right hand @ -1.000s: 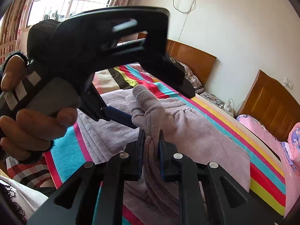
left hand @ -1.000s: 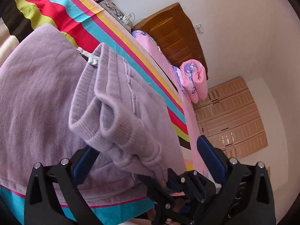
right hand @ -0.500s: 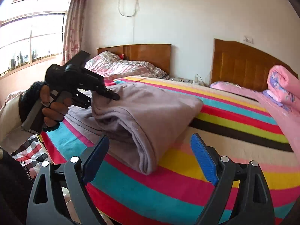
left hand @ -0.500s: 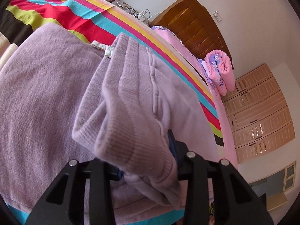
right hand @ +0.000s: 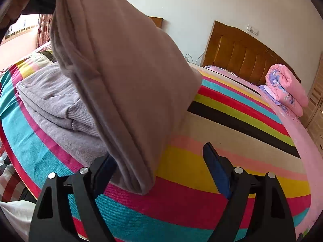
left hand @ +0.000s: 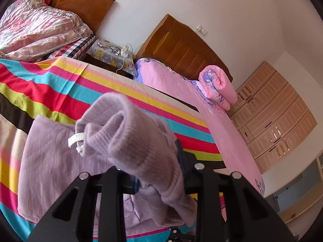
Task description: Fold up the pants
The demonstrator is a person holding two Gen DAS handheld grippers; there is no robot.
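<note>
The left gripper (left hand: 157,173) is clamped on the bunched cuff of the lilac pants (left hand: 133,139), lifting it off the striped bed (right hand: 201,161). The right gripper (right hand: 161,167) gapes wide, holding nothing. With one pinch on thick knit, the fold may slip or sag unevenly.

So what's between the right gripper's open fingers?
In the right wrist view, the right gripper frames the hanging fold of the pants and the striped blanket behind.

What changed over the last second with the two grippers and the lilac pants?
The right gripper let go of the lilac pants and now stands open beside the hanging fold. The left gripper closed on the cuff end and lifted it. The rest of the pants stayed on the striped bedspread.
</note>
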